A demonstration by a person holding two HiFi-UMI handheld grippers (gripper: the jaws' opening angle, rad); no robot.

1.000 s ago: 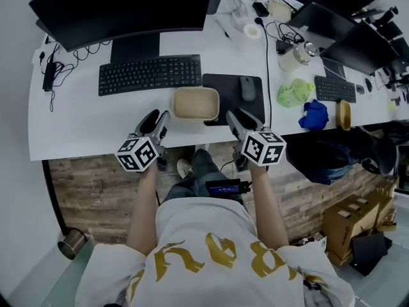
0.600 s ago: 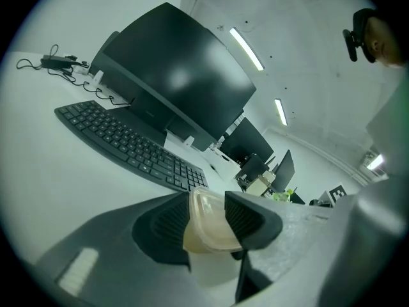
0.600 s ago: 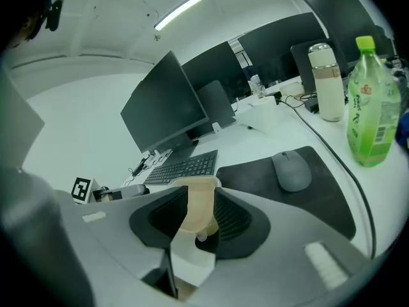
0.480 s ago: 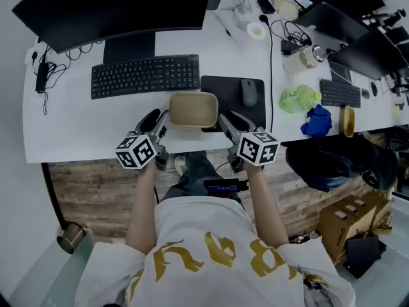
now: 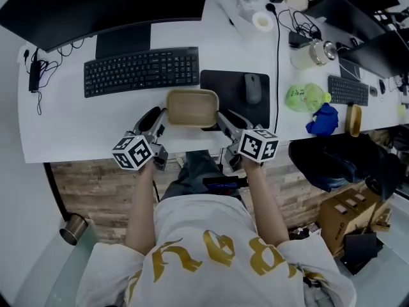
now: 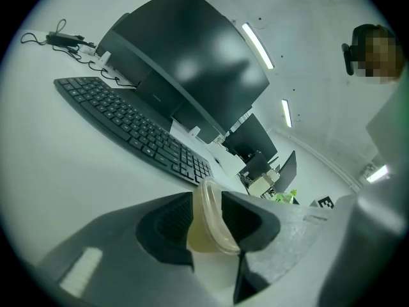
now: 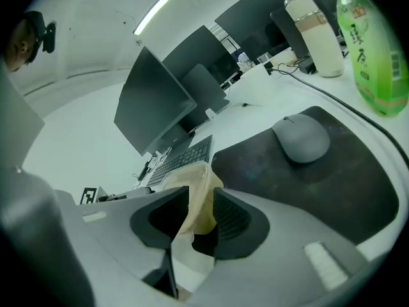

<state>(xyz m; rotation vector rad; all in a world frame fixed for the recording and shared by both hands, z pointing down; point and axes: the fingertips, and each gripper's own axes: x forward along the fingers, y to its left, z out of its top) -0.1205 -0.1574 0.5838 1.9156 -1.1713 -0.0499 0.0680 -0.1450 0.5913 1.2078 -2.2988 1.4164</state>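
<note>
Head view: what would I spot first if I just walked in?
The tan tub at the front edge of the white desk, pinched at its left rim by the left gripper and at its right rim by the right gripper. Behind it lie a black keyboard and a dark monitor.

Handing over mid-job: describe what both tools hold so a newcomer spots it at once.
On the white desk, look in front of the black keyboard, at the mouse pad's left edge. The tub there is beige and round-cornered amid black gear.
</note>
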